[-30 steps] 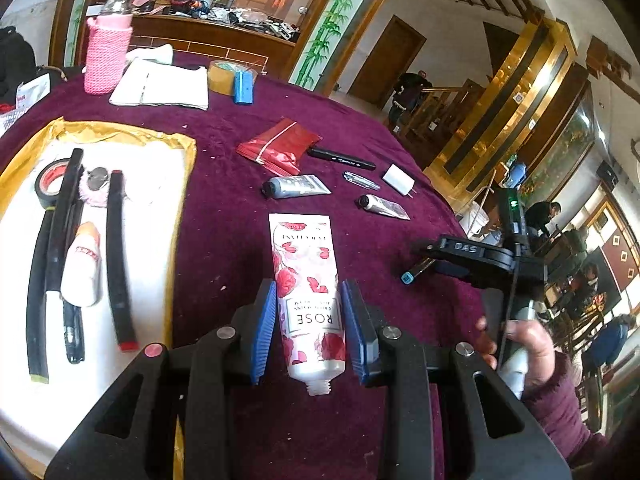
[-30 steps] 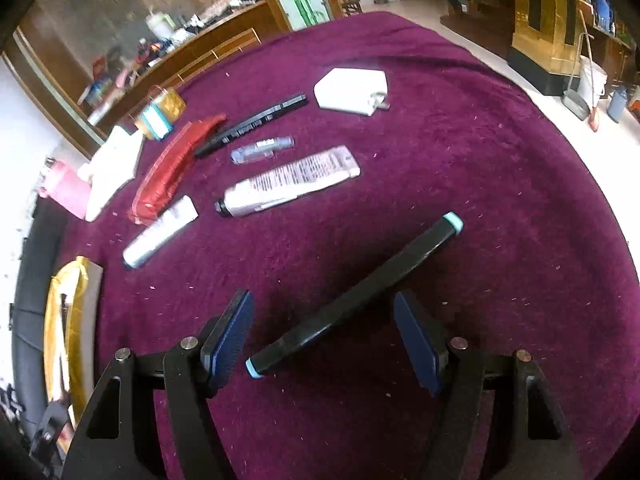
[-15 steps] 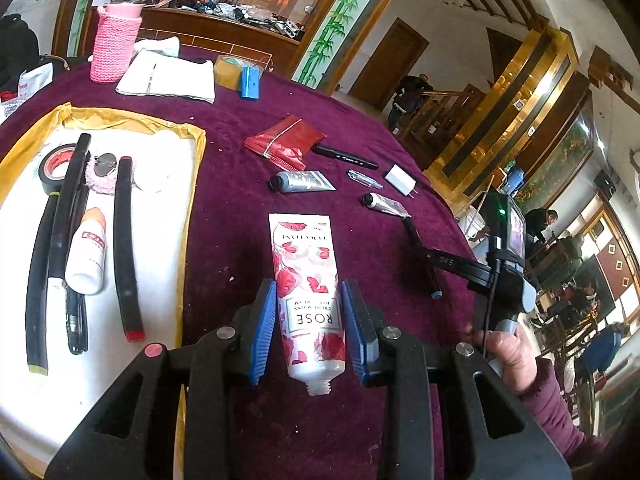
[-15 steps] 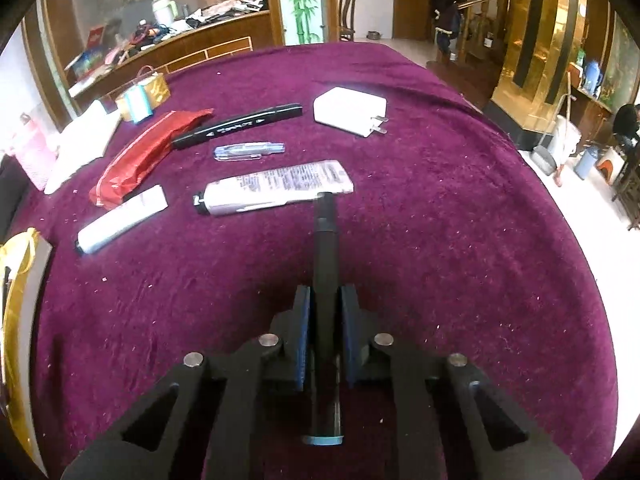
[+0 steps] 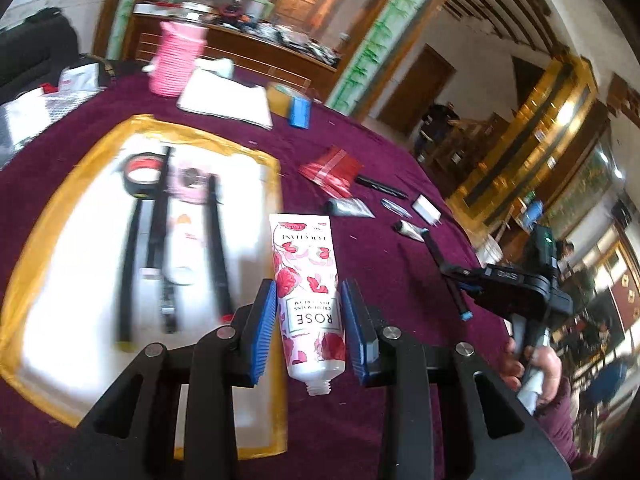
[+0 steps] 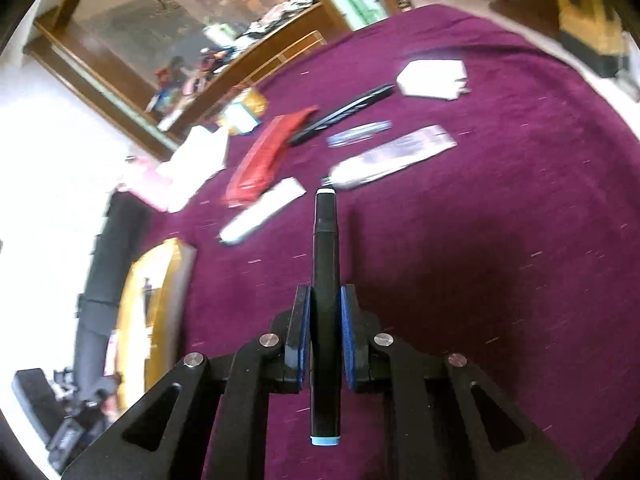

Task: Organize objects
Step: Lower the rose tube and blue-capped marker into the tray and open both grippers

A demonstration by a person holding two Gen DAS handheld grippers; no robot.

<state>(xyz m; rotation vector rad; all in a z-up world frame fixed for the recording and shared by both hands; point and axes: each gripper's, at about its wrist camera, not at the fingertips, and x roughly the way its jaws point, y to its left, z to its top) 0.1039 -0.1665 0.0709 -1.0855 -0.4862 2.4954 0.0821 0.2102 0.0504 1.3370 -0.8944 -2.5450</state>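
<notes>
Clamping the black marker (image 6: 325,312) between its blue pads, your right gripper (image 6: 325,336) holds it above the purple tablecloth (image 6: 500,260), pointing toward the silver tube (image 6: 392,158). Your left gripper (image 5: 308,320) is spread apart around the rose cream tube (image 5: 308,296), pads not touching it, just beside the gold-edged white tray (image 5: 80,152).

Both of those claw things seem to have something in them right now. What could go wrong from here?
The right gripper pinches the black marker around its middle, so the long ends might swing or slip loose. The left gripper has the rose tube between pads that look barely closed on it; it could slide out. The white tray is already crowded, so placing things may knock others.
</notes>
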